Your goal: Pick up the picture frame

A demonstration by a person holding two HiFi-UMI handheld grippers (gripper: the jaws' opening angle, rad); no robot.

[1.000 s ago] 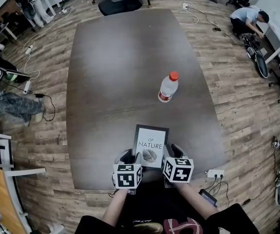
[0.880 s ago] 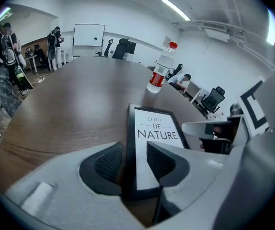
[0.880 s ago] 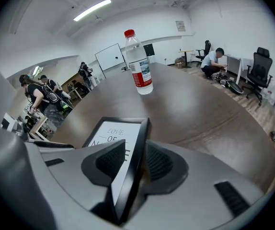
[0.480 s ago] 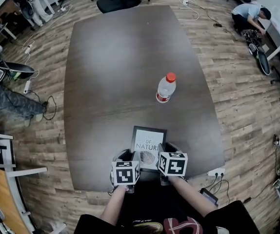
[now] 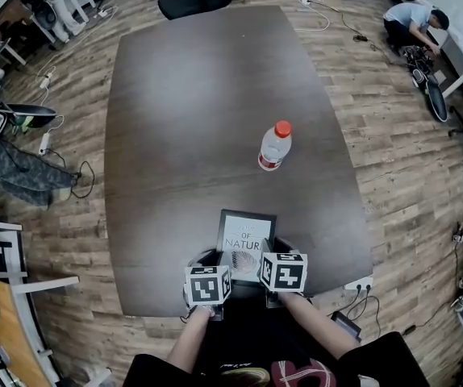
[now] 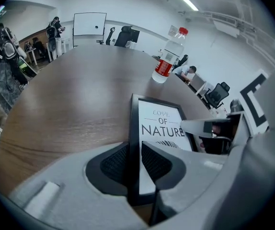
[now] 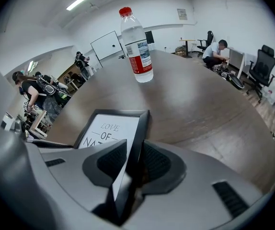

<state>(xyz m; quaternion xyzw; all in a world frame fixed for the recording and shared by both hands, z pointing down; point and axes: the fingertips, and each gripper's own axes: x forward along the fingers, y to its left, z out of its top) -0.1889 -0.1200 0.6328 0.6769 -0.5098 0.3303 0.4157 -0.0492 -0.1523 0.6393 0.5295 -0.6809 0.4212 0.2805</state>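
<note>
Brown table (image 5: 199, 95), plank office floor (image 5: 393, 135). Jaws just closing: left hand-held gripper (image 6: 133, 152) pinches frame (image 5: 246, 236) edge; right hand-held gripper (image 7: 133, 159) straddles other edge, not yet tight.

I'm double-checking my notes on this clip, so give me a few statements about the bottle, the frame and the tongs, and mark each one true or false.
1. The bottle has a red cap. True.
2. The bottle lies on its side. False: it stands upright on the table, beyond the picture frame and apart from it.
3. The print in the picture frame reads "Love of Nature". True.
4. Both tongs are empty and clear of the frame. False: the left tongs and the right tongs each have a side edge of the picture frame between their jaws, which have just been closing.
</note>
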